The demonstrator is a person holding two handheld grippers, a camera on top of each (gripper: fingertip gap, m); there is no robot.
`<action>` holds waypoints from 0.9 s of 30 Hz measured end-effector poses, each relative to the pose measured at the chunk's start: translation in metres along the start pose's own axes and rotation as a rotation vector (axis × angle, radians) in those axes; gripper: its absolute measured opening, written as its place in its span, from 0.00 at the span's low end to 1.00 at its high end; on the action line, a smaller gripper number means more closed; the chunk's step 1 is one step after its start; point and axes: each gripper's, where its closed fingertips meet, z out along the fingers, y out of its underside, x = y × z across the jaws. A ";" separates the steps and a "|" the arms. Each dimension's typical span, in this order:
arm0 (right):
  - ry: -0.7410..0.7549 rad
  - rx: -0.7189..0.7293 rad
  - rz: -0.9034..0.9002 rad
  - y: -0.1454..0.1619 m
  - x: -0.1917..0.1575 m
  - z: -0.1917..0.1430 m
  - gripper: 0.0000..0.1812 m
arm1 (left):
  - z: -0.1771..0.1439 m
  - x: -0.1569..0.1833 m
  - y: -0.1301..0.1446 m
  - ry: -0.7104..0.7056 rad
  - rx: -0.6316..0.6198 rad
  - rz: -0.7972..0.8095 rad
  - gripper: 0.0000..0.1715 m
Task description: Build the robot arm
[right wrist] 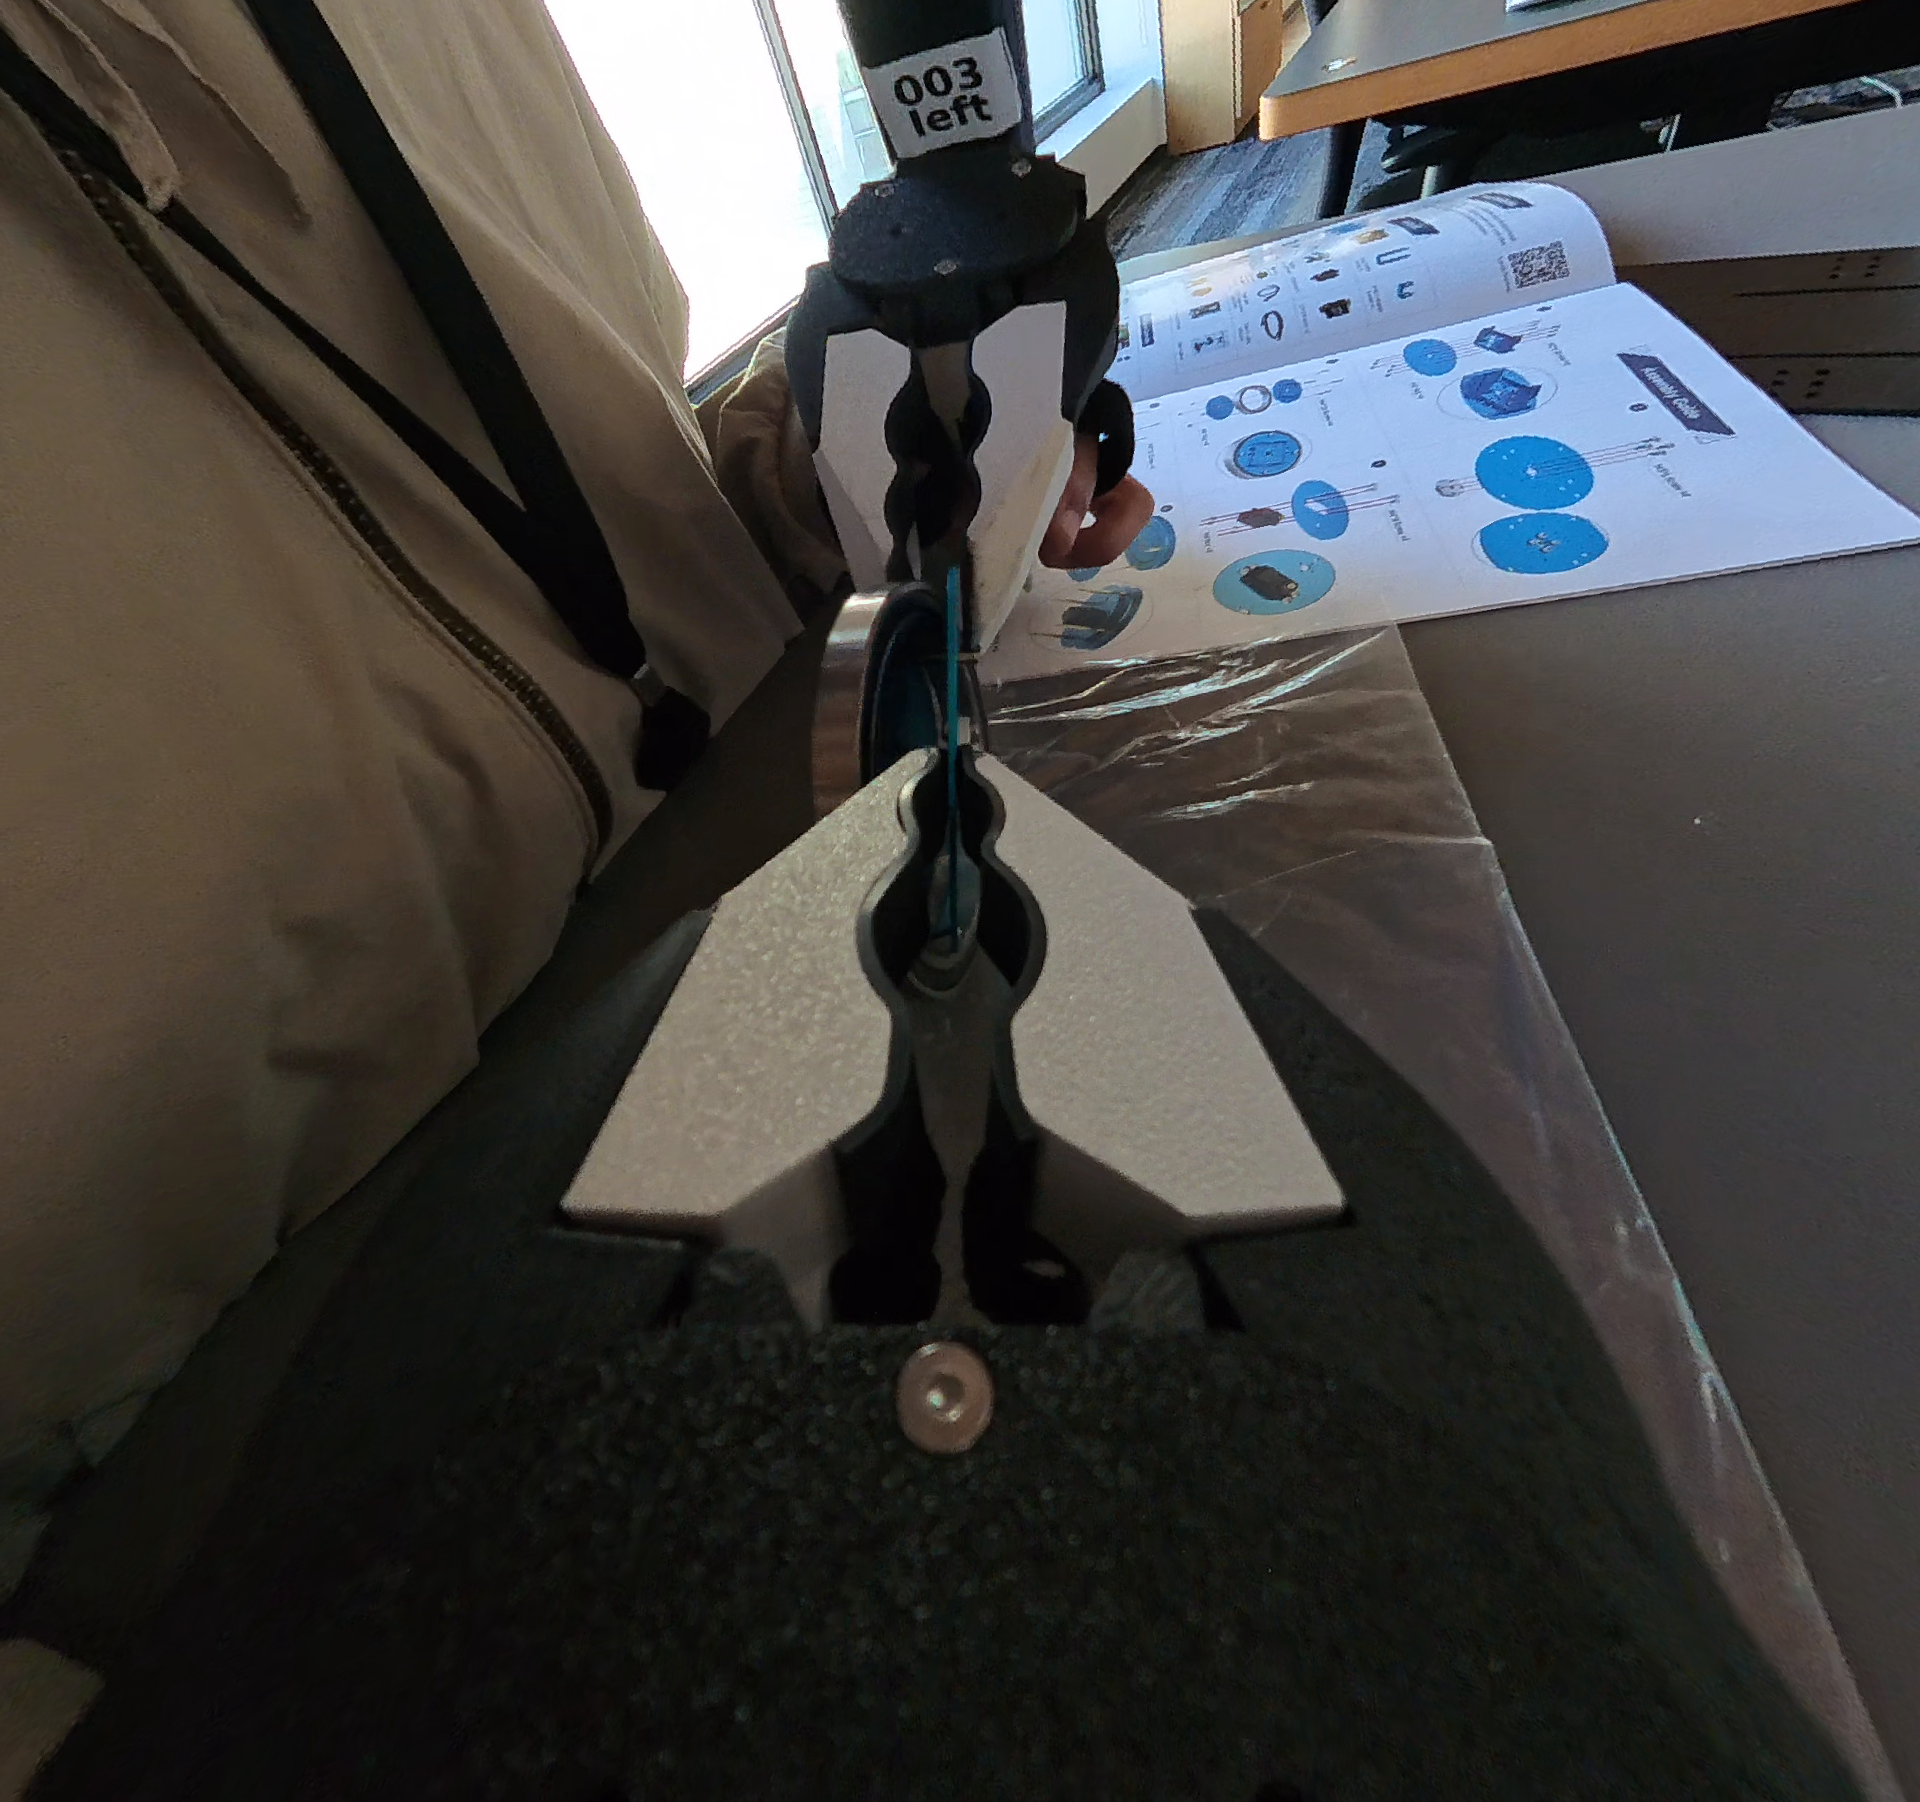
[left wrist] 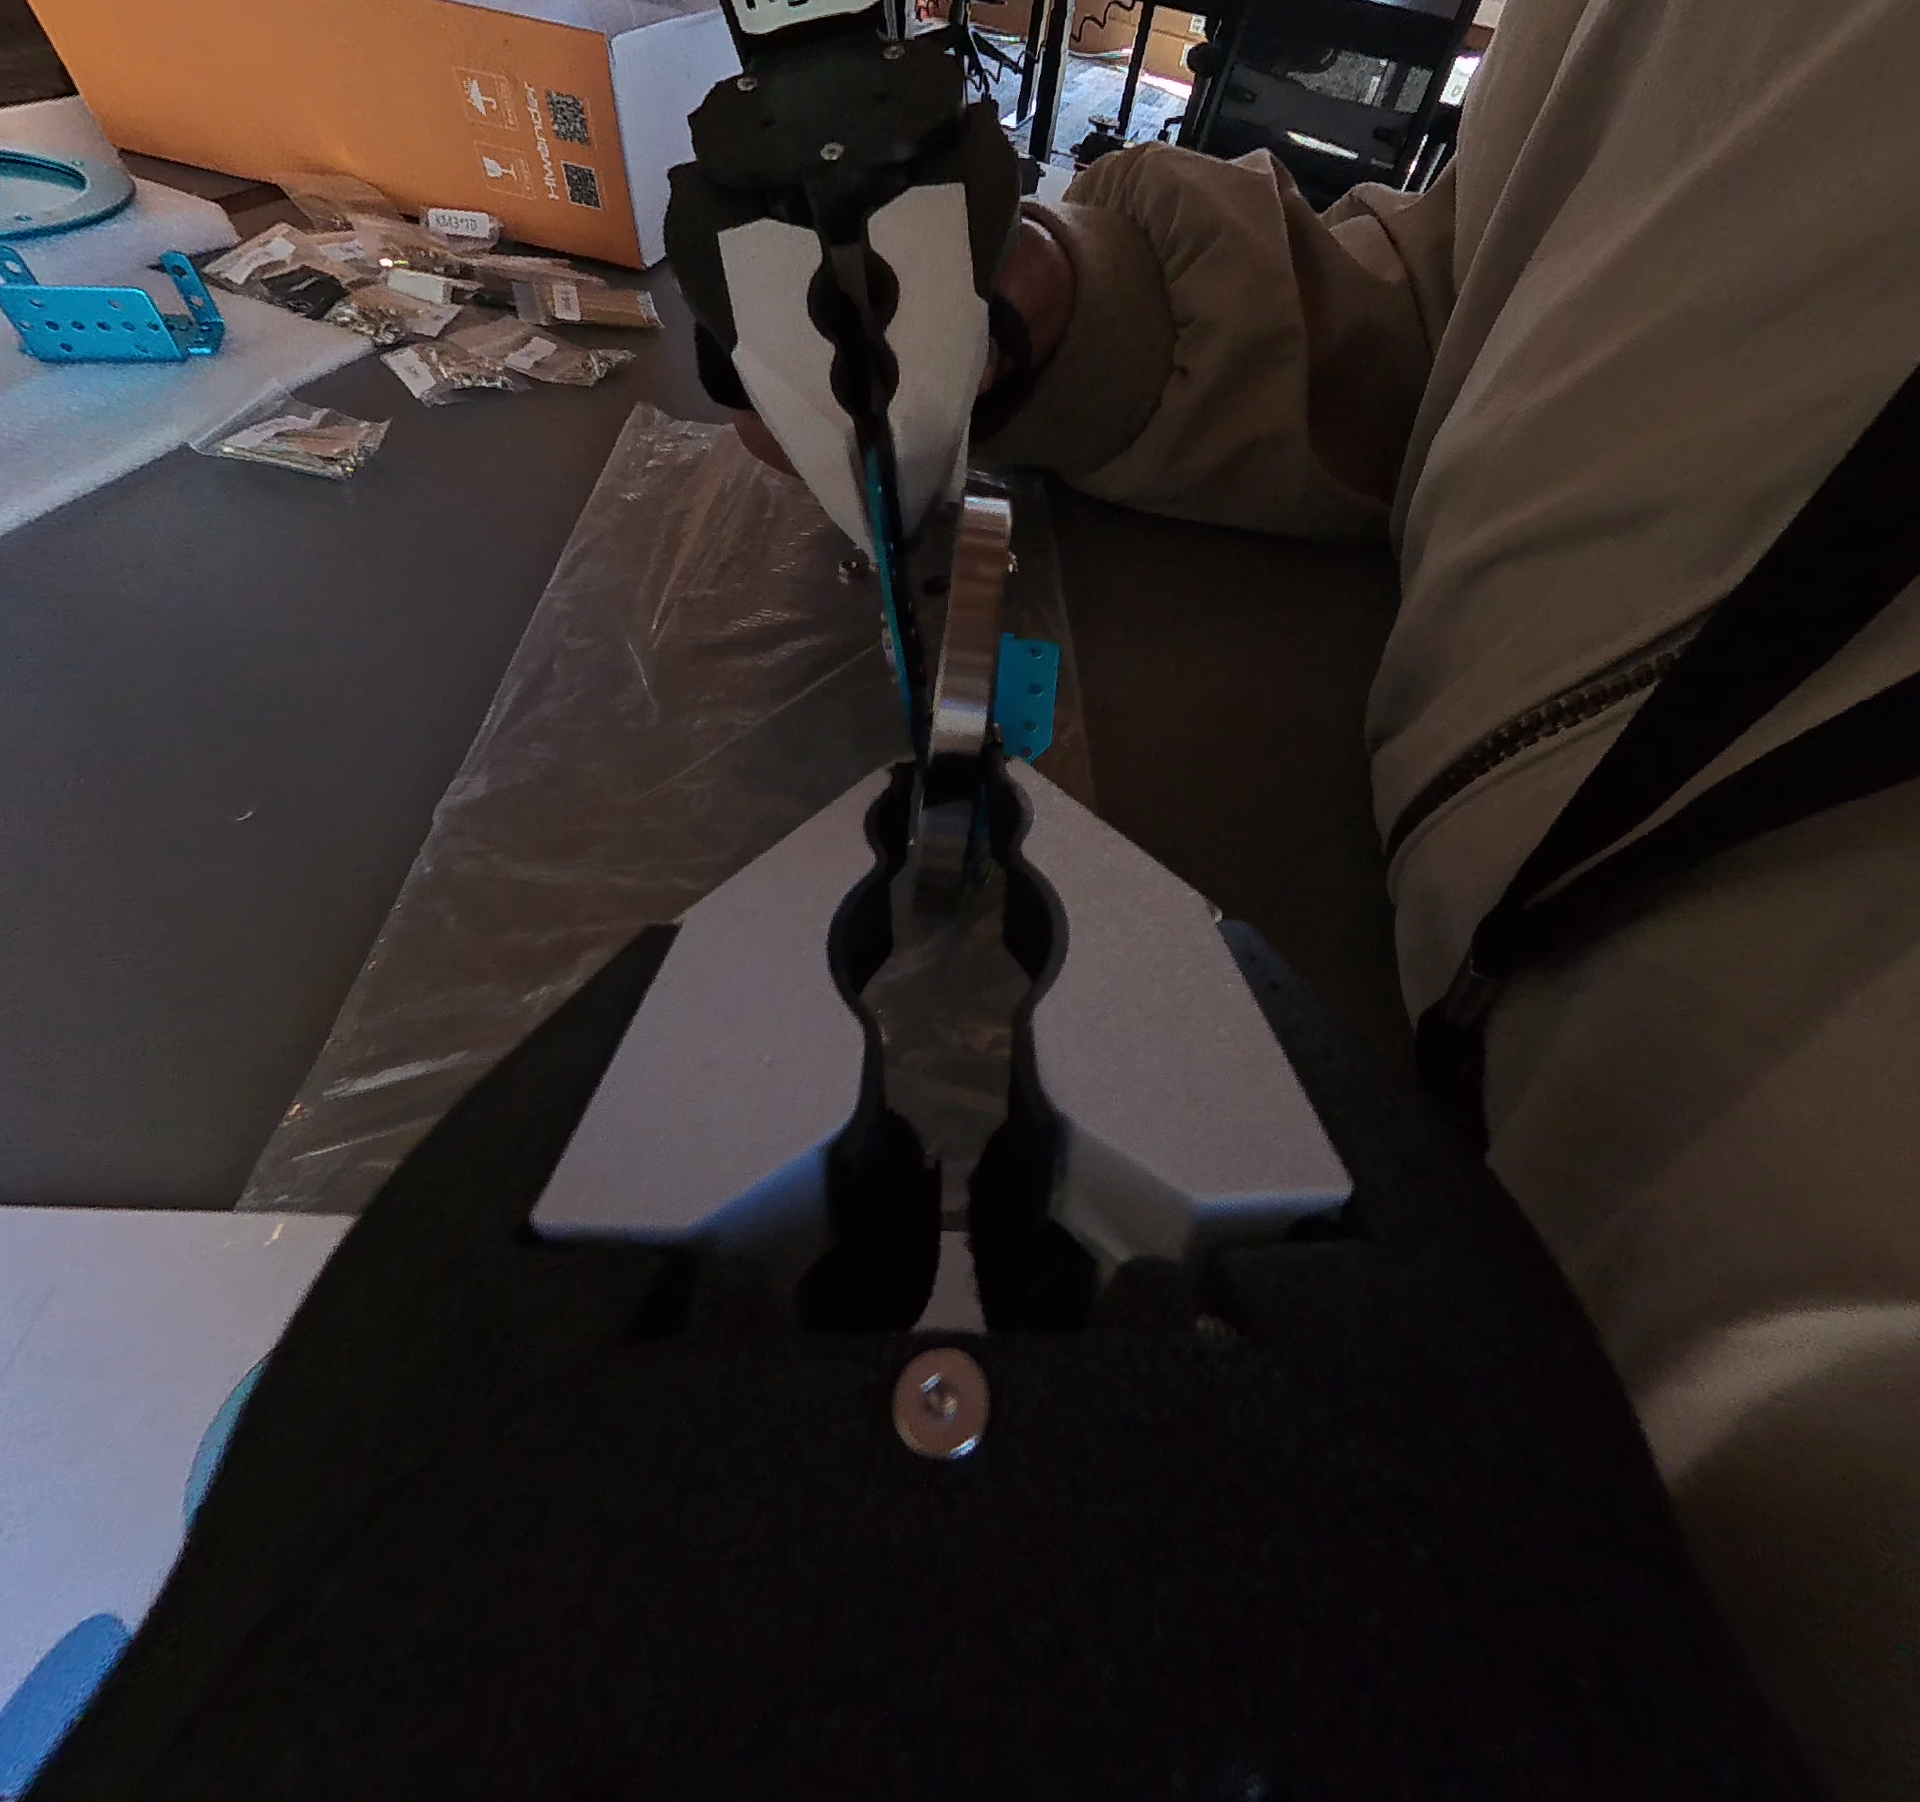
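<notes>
Holding a small metal assembly between both grippers, edge-on to each camera. Left gripper (left wrist: 951, 776) has its fingers closed on the near end of the silver ring (left wrist: 971, 630), a thick machined bearing-like disc with scalloped cut-outs on its rim. Right gripper (right wrist: 951, 776) is clamped on the thin blue plate (right wrist: 953, 672), anodised sheet seen as a sliver at 12 o'clock from its tips. The two parts sit face to face, touching or very nearly; I can't tell whether they're fastened. A small blue perforated bracket (left wrist: 1029, 698) sticks out at 3 o'clock of the ring.

Handling, my read: all stiff metal, no give. Ring looks dense, and its polished surface looks slippery, so grip the rim flats, not the scallops. Plate is light and thin; pinch it by the edge, squarely, or it could twist out.

Assembly hangs above a crinkled clear plastic sheet (right wrist: 1247, 817) on the dark matte desk (left wrist: 260, 713).

Around, left view: at 10 o'clock small clear bags of screws (left wrist: 436, 298), a blue U-bracket (left wrist: 109, 318) on white foam, an orange and white box (left wrist: 343, 59). Right view: open printed booklet (right wrist: 1455, 422) at 1 o'clock. Operator's beige jacket (right wrist: 260, 609) fills the side.
</notes>
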 end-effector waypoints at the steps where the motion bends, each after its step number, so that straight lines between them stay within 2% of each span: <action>1: 0.000 0.001 0.000 0.000 0.000 0.000 0.00 | 0.000 0.000 0.000 0.002 0.002 0.003 0.08; 11: -0.026 0.008 0.020 0.003 -0.004 -0.001 0.00 | 0.002 0.004 -0.001 0.030 0.014 0.031 0.07; 16: -0.054 0.051 0.062 -0.005 -0.006 -0.008 0.05 | 0.003 0.005 -0.002 0.031 0.020 0.042 0.06; 20: -0.107 0.123 0.089 -0.022 -0.015 -0.011 0.19 | 0.004 0.005 -0.002 0.034 0.023 0.032 0.06; 22: -0.072 0.089 0.055 -0.025 -0.014 -0.003 0.27 | 0.004 0.004 -0.003 0.032 0.025 0.028 0.06; 23: -0.044 0.051 0.028 -0.024 -0.013 0.002 0.28 | 0.004 0.004 -0.003 0.031 0.026 0.025 0.06; 27: 0.051 -0.059 -0.035 -0.023 -0.007 0.019 0.23 | 0.005 0.004 -0.004 0.031 0.029 0.021 0.06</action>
